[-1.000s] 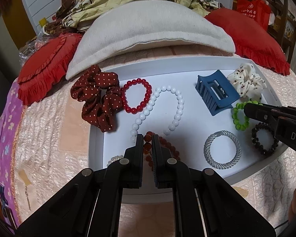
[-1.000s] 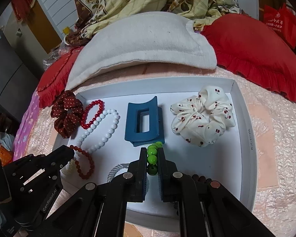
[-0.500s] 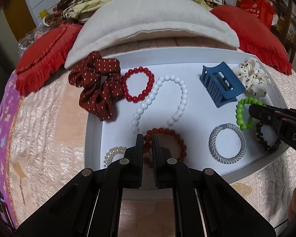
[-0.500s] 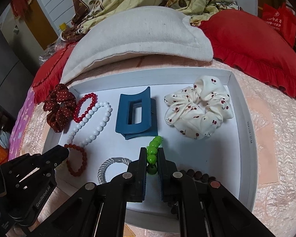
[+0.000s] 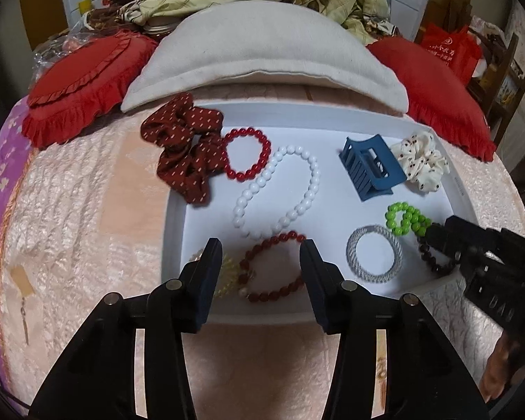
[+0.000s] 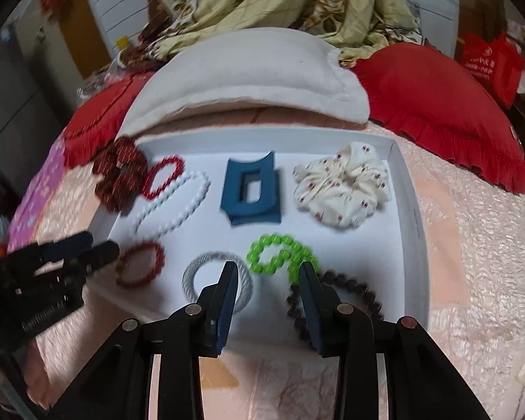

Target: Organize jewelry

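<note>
1. At the tray's point(image 5: 173, 245) six o'clock edge, the left gripper point(image 5: 260, 250) hangs with jaws spread wide around the dark red bracelet point(image 5: 274, 267).
2. Toward four o'clock, the right gripper point(image 6: 267, 274) is spread too, the green bracelet point(image 6: 280, 253) lying free.
3. Light, slippery, floppy beads: pinch across one strand.

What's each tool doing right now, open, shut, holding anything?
Left tool: open, empty, above the dark red bead bracelet.
Right tool: open, empty, by the bright green bead bracelet.
</note>
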`<state>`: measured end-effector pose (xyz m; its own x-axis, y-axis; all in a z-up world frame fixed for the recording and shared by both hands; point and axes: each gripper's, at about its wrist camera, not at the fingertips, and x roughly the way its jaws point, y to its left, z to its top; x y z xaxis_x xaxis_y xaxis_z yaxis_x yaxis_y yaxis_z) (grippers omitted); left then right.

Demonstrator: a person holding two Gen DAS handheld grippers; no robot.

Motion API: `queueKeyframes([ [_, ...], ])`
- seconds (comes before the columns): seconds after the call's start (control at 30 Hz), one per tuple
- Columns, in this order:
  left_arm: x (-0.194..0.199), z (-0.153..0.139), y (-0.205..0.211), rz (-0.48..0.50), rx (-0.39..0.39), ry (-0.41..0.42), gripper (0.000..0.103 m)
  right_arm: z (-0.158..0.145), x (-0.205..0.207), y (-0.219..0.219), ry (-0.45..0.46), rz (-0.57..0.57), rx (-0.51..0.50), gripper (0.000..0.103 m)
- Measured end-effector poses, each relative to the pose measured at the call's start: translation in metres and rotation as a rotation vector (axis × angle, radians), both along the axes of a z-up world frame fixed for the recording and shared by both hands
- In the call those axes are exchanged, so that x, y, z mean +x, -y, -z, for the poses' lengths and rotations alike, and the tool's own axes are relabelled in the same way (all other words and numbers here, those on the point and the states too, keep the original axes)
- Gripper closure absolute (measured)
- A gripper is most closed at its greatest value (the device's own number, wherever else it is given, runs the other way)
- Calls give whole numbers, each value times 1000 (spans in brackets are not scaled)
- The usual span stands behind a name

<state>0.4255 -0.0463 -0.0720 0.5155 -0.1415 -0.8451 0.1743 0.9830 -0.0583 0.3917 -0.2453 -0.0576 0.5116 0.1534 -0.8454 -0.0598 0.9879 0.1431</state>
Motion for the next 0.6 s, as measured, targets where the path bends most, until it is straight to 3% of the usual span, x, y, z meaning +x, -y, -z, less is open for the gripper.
queueKeyframes([
  [0.27, -24, -3, -10, -43, 71, 23, 57, 10, -14, -8, -25, 16, -16, 69],
  [0.6, -80, -13, -36, -102, 6, 17, 57, 2, -65, -4, -28, 51, 47, 69],
])
